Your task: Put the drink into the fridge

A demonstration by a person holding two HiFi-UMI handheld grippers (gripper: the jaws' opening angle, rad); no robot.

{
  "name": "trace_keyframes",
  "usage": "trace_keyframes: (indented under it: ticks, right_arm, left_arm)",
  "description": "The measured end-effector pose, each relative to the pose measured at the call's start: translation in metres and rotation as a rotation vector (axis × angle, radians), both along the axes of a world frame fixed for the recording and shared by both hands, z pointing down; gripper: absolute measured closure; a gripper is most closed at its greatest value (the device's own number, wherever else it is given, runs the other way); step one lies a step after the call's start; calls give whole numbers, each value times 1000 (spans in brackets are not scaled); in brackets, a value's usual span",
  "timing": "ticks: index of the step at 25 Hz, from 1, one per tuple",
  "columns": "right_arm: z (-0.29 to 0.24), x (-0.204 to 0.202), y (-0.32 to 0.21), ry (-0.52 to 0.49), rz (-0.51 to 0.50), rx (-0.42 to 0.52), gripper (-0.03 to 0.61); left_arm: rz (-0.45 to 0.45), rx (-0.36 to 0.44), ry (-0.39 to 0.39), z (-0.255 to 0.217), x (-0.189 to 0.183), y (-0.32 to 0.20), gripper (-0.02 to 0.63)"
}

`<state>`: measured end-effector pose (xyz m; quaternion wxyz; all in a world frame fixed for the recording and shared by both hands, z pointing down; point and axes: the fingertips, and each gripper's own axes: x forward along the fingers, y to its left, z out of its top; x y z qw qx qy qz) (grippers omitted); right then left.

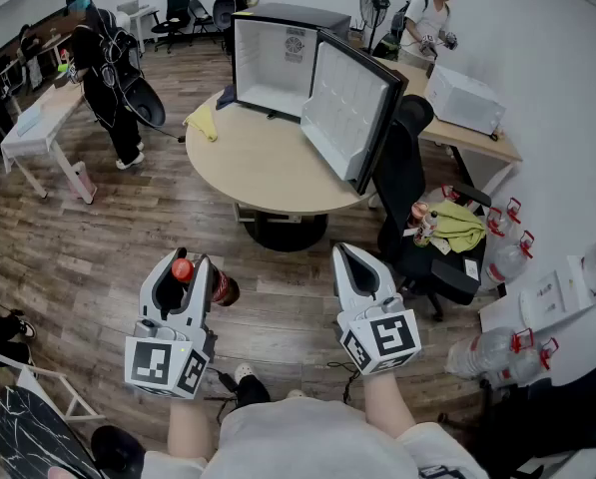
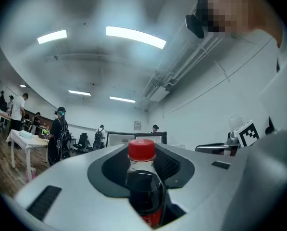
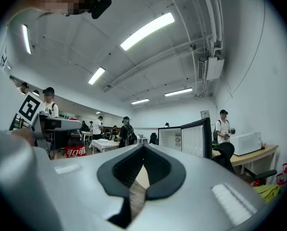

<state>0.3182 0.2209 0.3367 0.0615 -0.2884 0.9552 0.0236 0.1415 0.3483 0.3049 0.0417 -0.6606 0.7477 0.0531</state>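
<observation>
Head view alone shows one yellow cloth (image 1: 203, 121) beside one fridge (image 1: 278, 63); left gripper (image 1: 187, 260) clamps one bottle (image 1: 182, 269), right gripper (image 1: 350, 252) closed, empty.

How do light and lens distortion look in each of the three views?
Head view: even light, no glare; the fisheye lens bends the floorboards around the table. Left gripper view: ceiling lamps glare white, corners are dark, the close bottle looks slightly soft. Right gripper view: dark corners again, yet the fridge is fairly sharp.
</observation>
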Motion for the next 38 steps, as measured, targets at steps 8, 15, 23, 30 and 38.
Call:
trace_keyframes:
  ticks: [8,15,23,30,38]
  right_arm:
    - [-3,-31,-4,-1,9,5,569]
    - [-11,-64,-14,-37,47,16,569]
    - [-12,-108,-19,-42,70,29,569]
    - [-1,-135,-18,-32,98,19,569]
    - [3,-157,-47,-18,108,18,569]
  left_arm:
    - [20,5,-5,-4,-29,-8,469]
    - [57,10,-13,-8,-66,-22,469]
    - [106,21,-30,-11,-106,-38,469]
    - [152,23,-28,-8,-134,-44,469]
    - [169,26,-9,-3,-158,-72,469]
